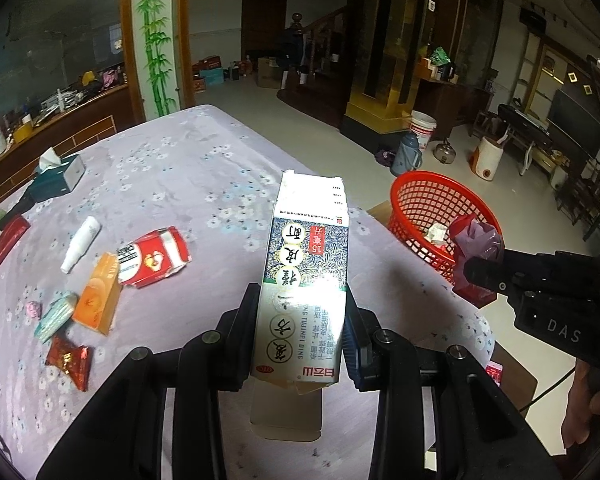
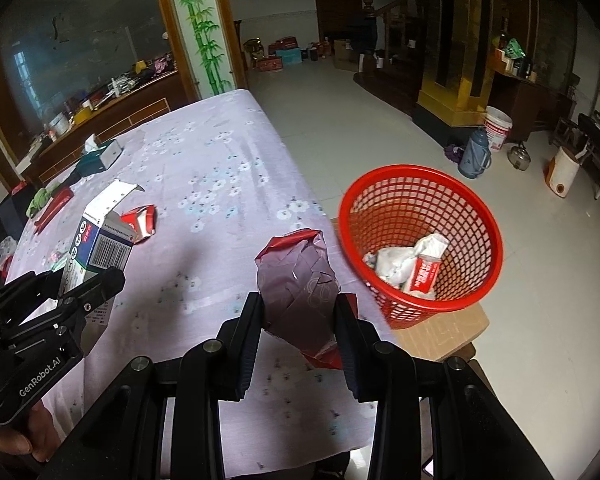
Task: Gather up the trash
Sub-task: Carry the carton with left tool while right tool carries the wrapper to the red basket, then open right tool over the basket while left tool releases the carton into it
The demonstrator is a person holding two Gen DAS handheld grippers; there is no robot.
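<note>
Left wrist: tool (image 1: 302, 320) clamping carton (image 1: 306, 276).

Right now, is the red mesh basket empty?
No: the red mesh basket already holds crumpled white paper and a red-and-white packet.

Matte black left gripper (image 2: 96, 280), white "GenRobot.AI" lettering, round silver screws.

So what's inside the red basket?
The red basket holds crumpled white paper and a small red-and-white packet lying on top. Whatever sits beneath that paper is covered, so I can't tell if there's more trash at the bottom.
</note>
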